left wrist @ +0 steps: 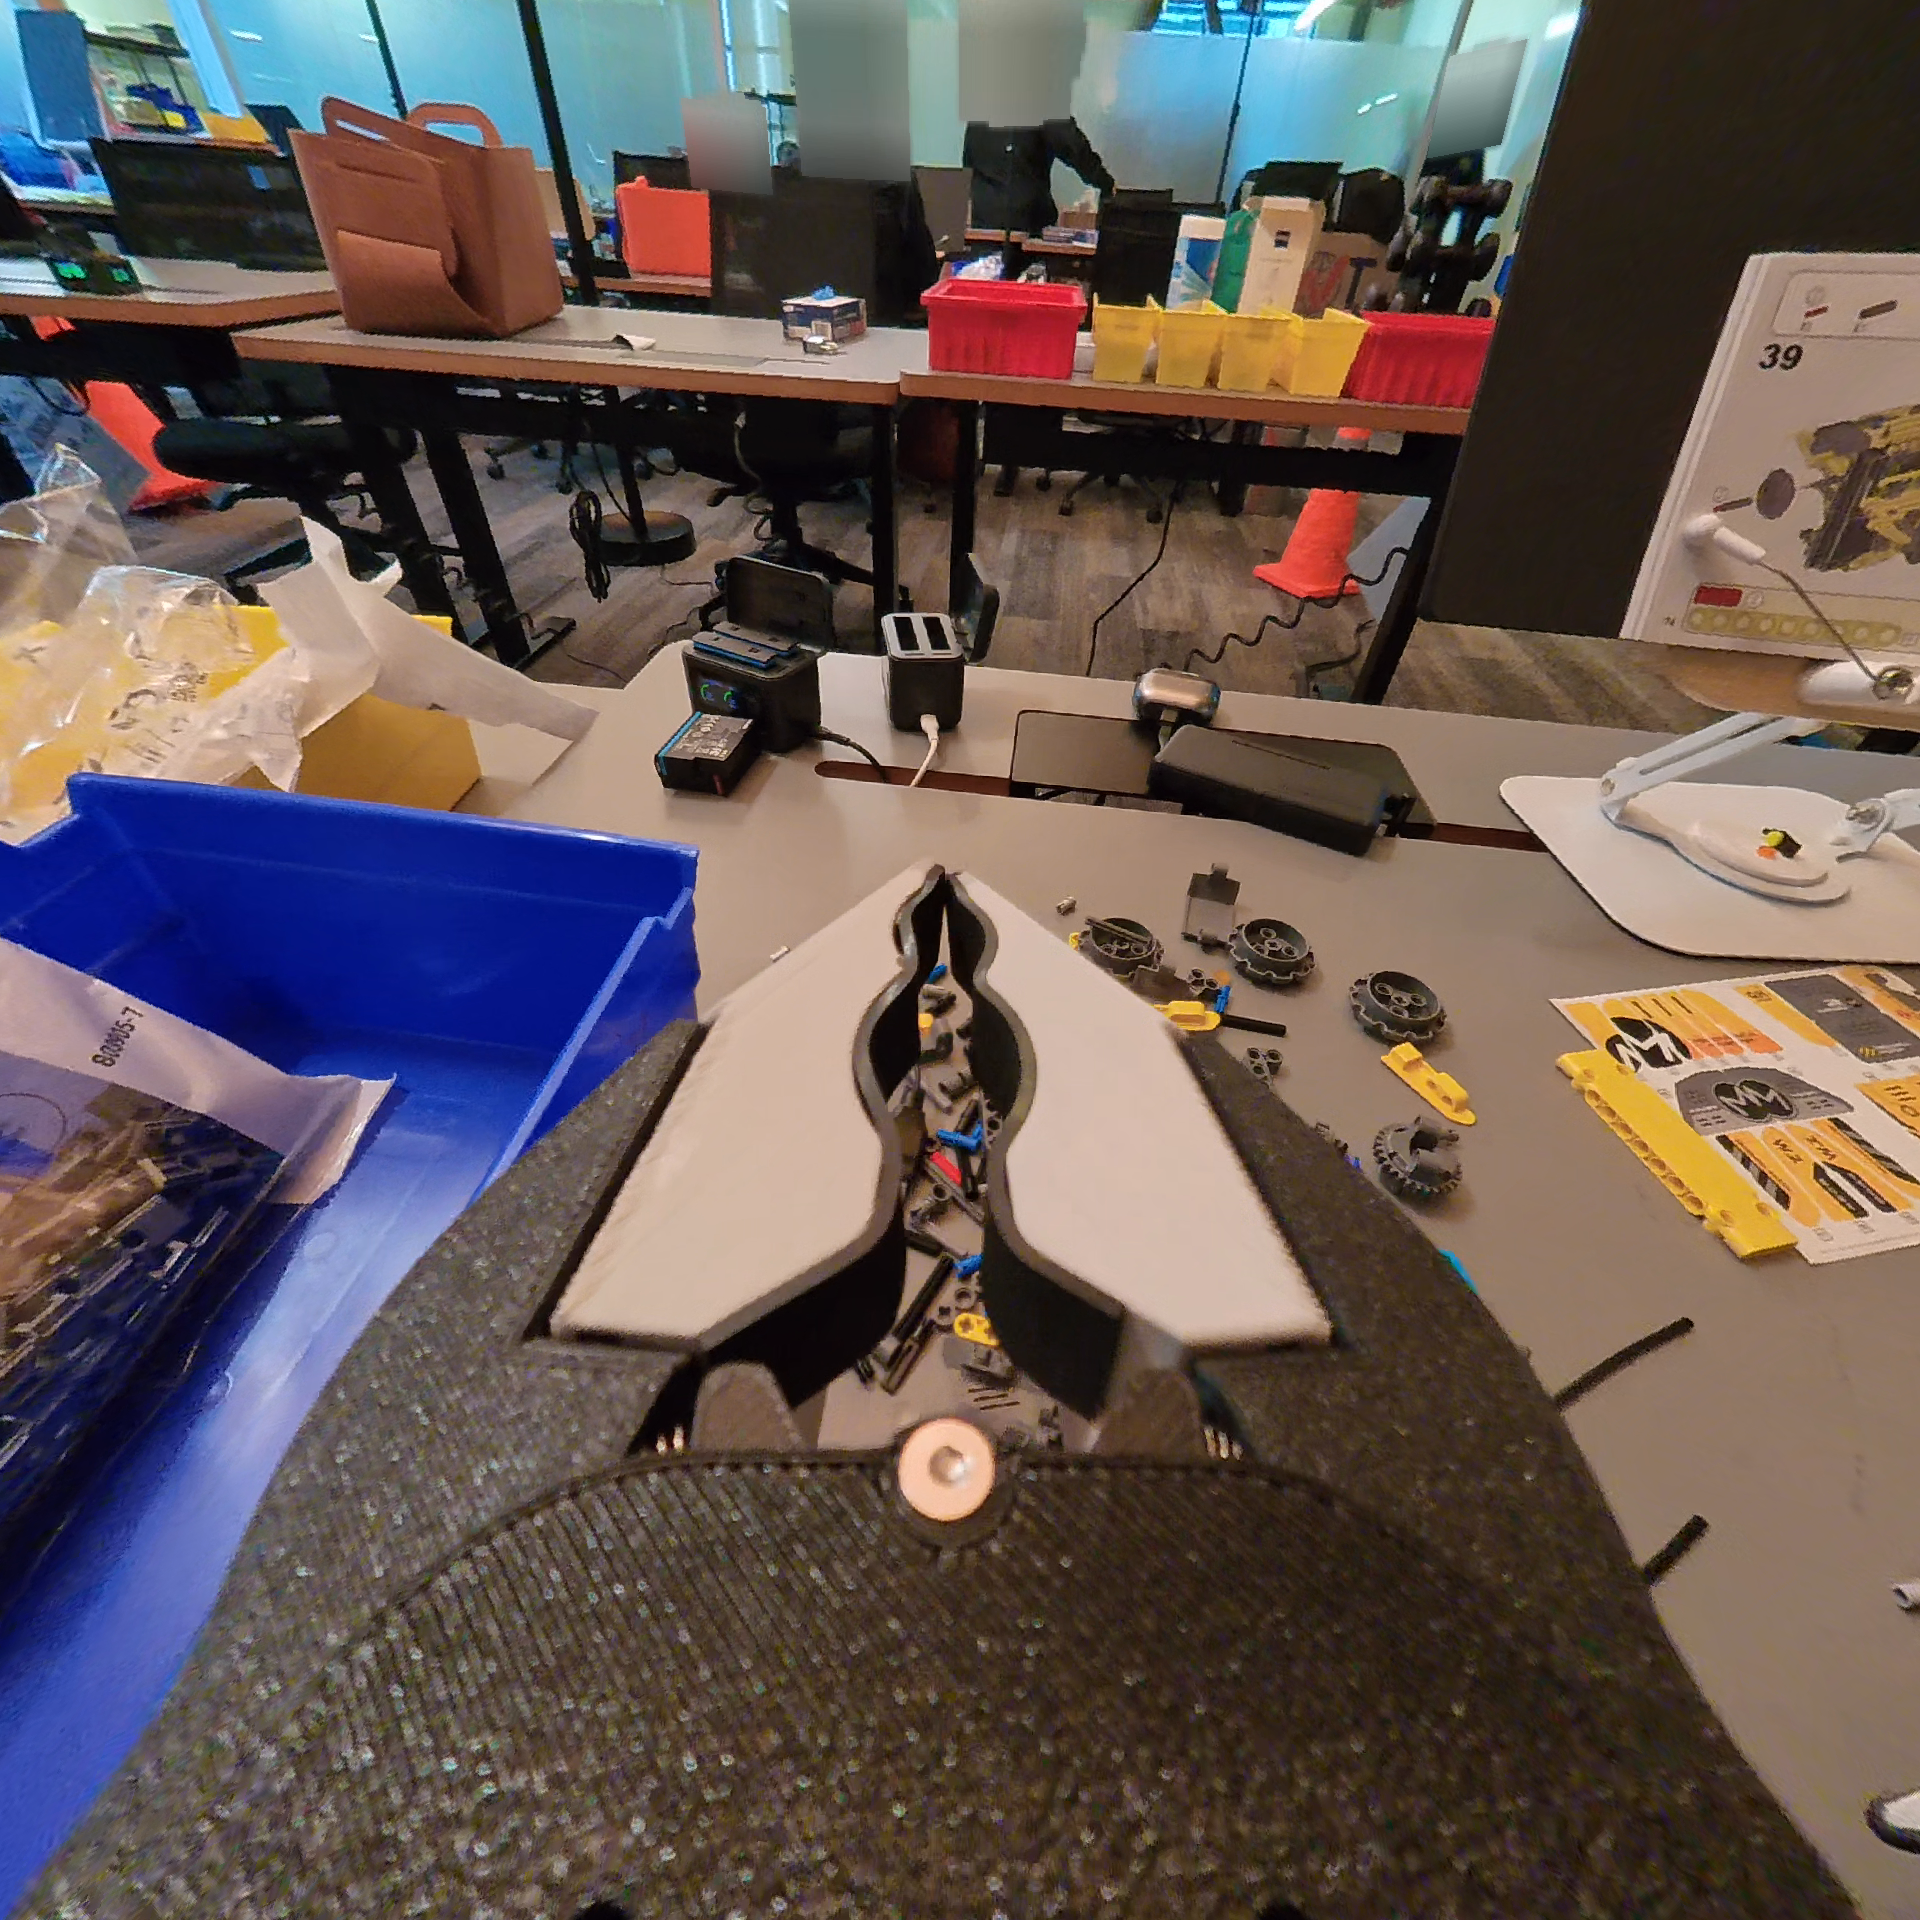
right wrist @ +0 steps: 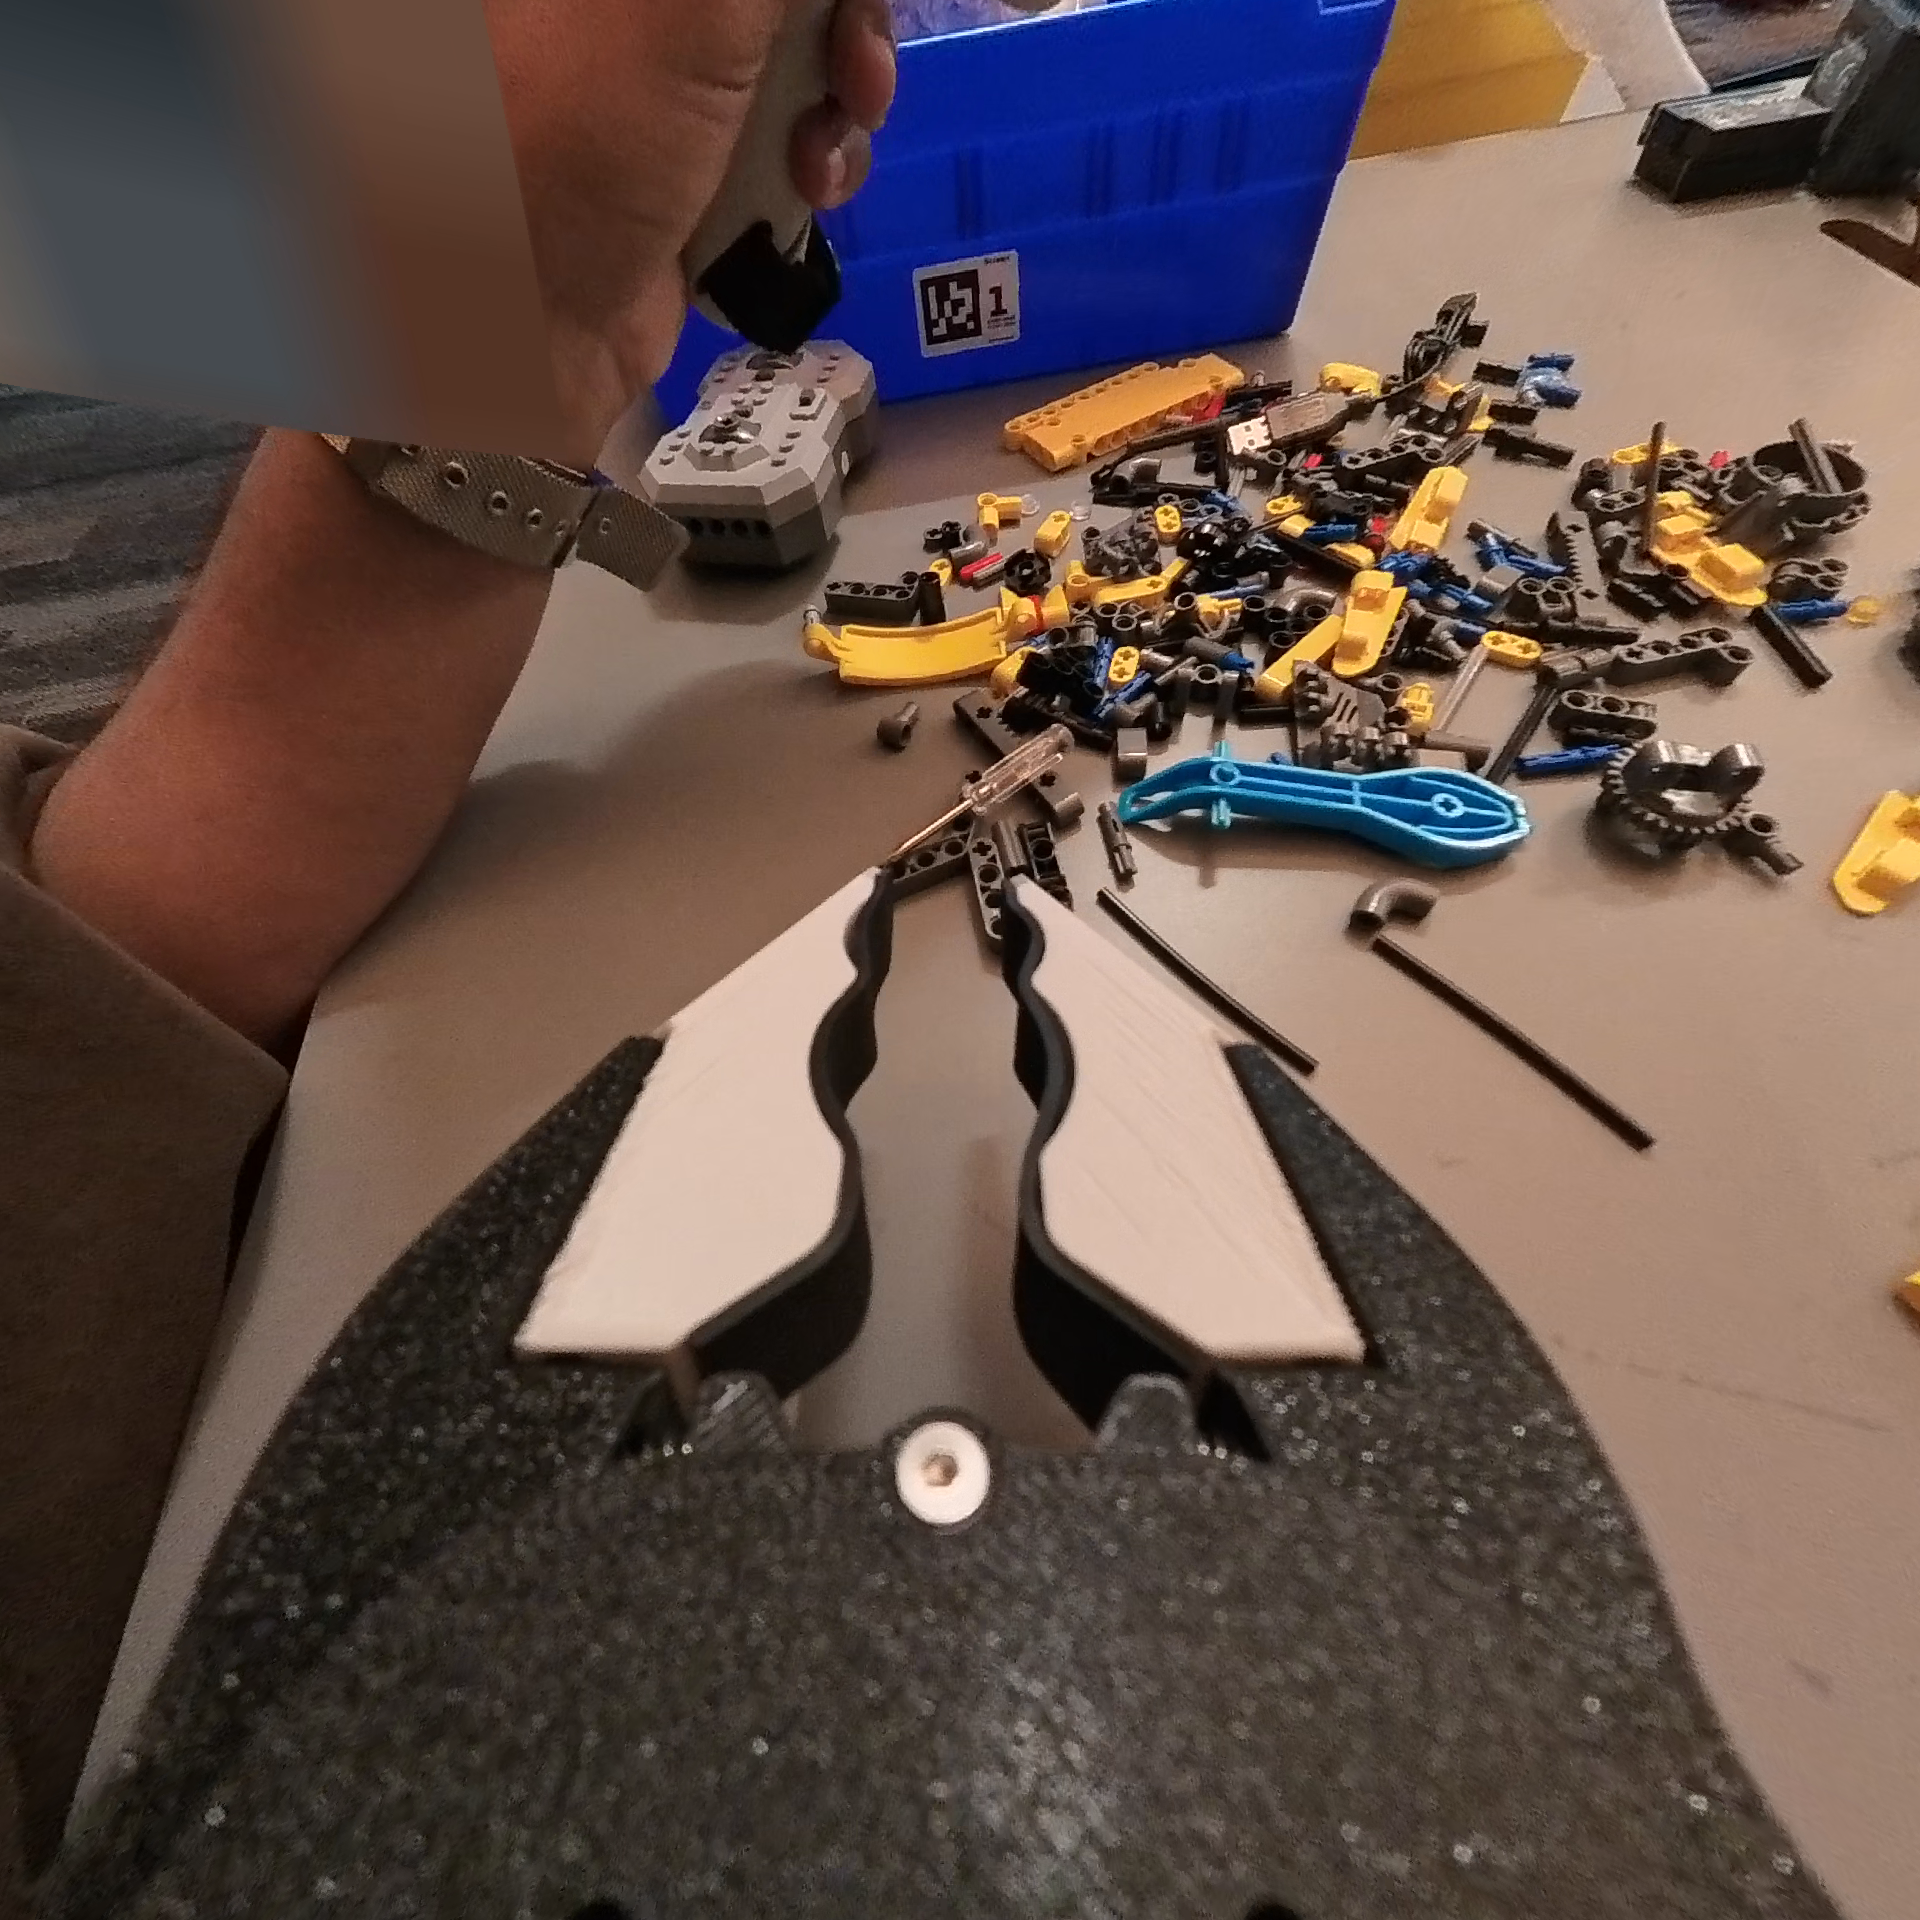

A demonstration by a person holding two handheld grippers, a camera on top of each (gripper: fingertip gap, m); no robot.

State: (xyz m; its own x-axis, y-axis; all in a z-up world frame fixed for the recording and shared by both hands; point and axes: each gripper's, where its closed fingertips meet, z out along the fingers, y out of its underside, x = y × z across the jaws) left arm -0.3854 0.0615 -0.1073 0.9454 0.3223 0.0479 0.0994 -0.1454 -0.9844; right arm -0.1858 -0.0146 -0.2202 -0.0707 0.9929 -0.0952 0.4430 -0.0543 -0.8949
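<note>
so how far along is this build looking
Done: parts tipped out in a loose pile. In hand: nothing; left tool shut, right tool open by a small screwdriver. Left: nearly all, I'd say; no assembled model shows and a bag of parts lies in the blue bin.

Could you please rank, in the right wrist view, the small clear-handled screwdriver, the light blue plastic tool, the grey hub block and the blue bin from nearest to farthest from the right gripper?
From the right gripper:
1. Small clear-handled screwdriver, just ahead of the fingertips.
2. Light blue plastic tool, ahead to the right.
3. Grey hub block, farther ahead, left.
4. Blue bin, behind it.
</note>
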